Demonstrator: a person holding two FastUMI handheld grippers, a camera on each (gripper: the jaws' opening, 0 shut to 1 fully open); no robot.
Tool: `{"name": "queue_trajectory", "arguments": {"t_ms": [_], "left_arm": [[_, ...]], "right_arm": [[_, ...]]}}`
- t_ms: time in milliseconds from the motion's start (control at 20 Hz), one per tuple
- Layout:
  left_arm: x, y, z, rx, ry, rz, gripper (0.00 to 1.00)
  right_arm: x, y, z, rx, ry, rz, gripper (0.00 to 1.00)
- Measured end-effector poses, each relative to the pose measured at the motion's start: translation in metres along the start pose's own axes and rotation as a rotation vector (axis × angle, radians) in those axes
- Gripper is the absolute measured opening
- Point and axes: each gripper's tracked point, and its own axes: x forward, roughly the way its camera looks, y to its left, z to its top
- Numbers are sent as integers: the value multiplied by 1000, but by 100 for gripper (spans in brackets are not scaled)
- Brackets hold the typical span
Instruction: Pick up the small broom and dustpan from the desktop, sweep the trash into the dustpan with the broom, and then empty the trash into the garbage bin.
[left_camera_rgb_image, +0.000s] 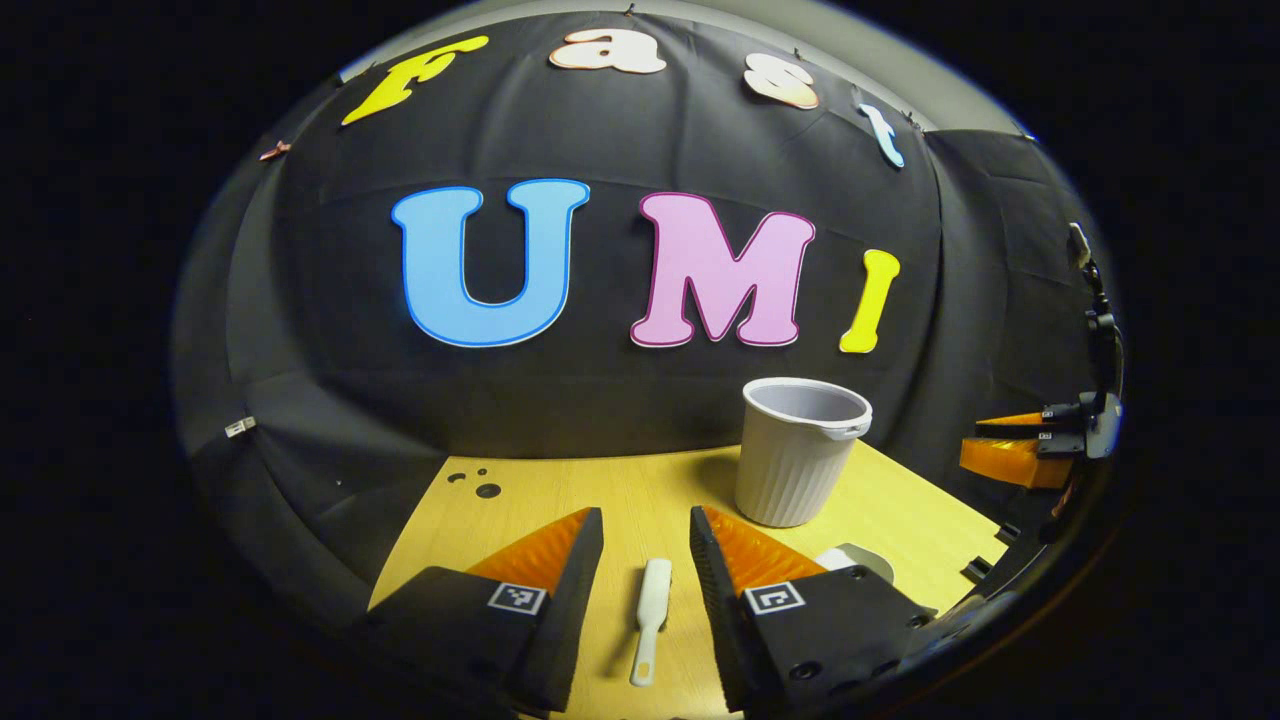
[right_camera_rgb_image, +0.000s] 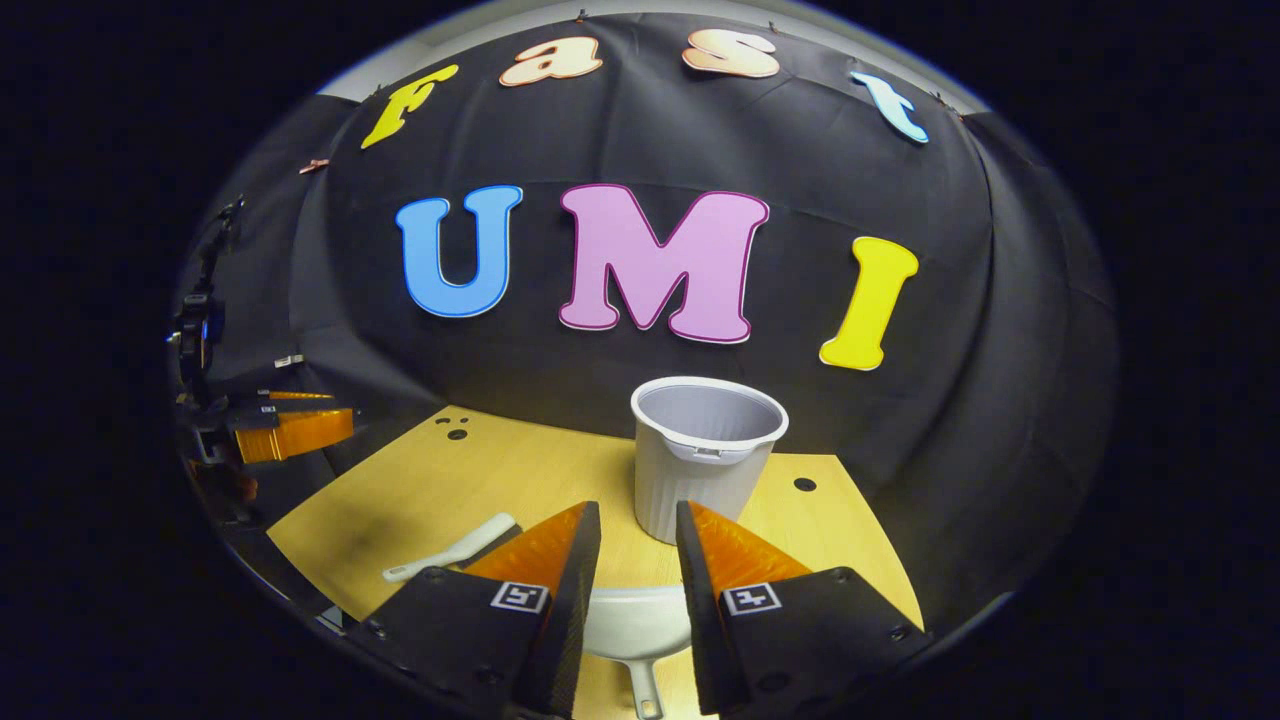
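Left gripper (left_camera_rgb_image: 646, 560) hangs released above surface (left_camera_rgb_image: 520, 500), jaws apart, straddling small broom (left_camera_rgb_image: 650, 618). Broom lies flat between fingers, long axis running straight ahead toward garbage bin (left_camera_rgb_image: 800, 452), just left of bin. Right gripper (right_camera_rgb_image: 638, 555) likewise released, poised over dustpan (right_camera_rgb_image: 640, 622), which sits directly in front of bin (right_camera_rgb_image: 700, 455), handle pointing back toward gripper. Judgement: each gripper lined up on own tool; straight descent suffices.

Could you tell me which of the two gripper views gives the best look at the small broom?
The left gripper view: the small broom lies on the desktop between that gripper's open fingers, seen nearly end to end. In the right gripper view the small broom sits off to the left, partly hidden behind a finger.
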Motion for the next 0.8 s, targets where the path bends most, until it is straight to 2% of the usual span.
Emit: {"name": "queue_trajectory", "arguments": {"t_ms": [350, 800], "left_arm": [[-4, 26, -2, -31, -6, -14, 58], [-12, 32, -4, -24, 2, -56, 57]], "right_arm": [[-10, 16, 5, 19, -7, -54, 48], [-20, 41, 13, -4, -37, -65, 48]]}}
